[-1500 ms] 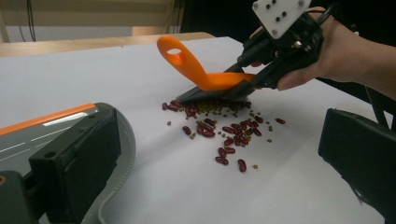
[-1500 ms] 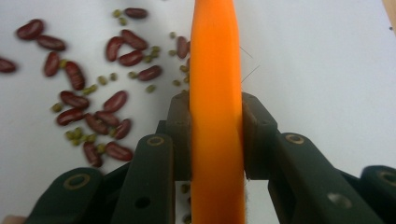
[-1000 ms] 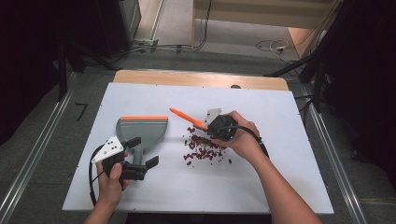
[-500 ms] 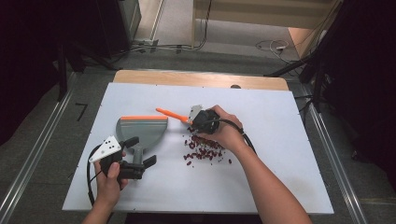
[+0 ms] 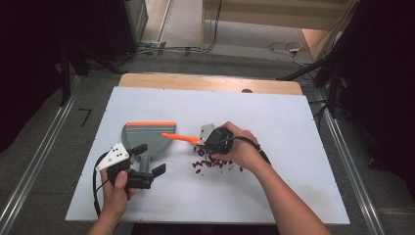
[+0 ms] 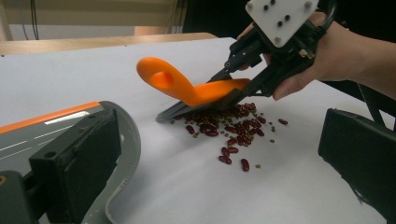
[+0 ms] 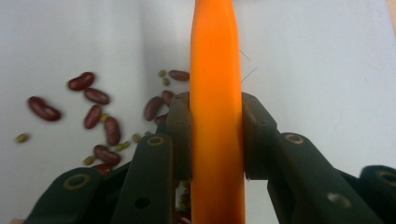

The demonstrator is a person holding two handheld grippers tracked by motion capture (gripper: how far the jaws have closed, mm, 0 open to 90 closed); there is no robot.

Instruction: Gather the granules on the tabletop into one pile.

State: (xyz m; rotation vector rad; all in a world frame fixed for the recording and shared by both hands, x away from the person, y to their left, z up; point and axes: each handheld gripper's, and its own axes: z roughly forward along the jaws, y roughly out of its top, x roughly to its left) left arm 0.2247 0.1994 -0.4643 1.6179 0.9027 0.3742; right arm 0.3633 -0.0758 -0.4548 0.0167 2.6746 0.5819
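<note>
We grasp the orange plastic brush handle in the clamped right tongs, bristles in the scattered red beans; a fast stroke may flick beans beside the grey dustpan with orange lip. The left tongs clench its stem; nothing stands between.
</note>
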